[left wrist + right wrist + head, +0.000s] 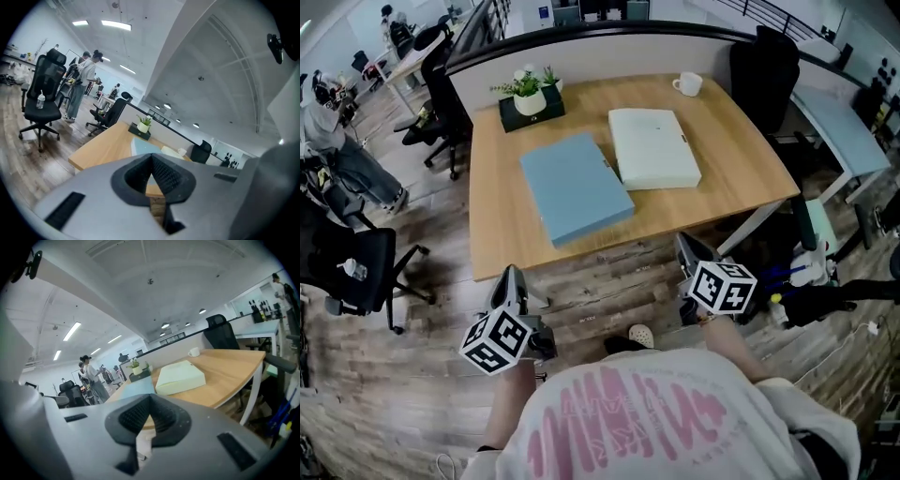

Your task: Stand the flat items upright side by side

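Both jaw pairs are pressed together, empty; left gripper (512,274) and right gripper (683,244) hover short of the tabletop's (741,173) near edge, pointing toward it. 2 folders lie flat mid-tabletop, 1 blue folder (575,187) and 1 cream folder (652,147) just beside it. Open wood borders both sides. 1 plant (529,92) and 1 mug (688,84) sit by the far edge.

My right gripper (149,401): jaws together, nothing between. Ahead I see wooden table (234,365); cream folder (180,377) lying flat, blue folder (137,389) flat just beside it; mug (194,352), plant (135,365) behind.
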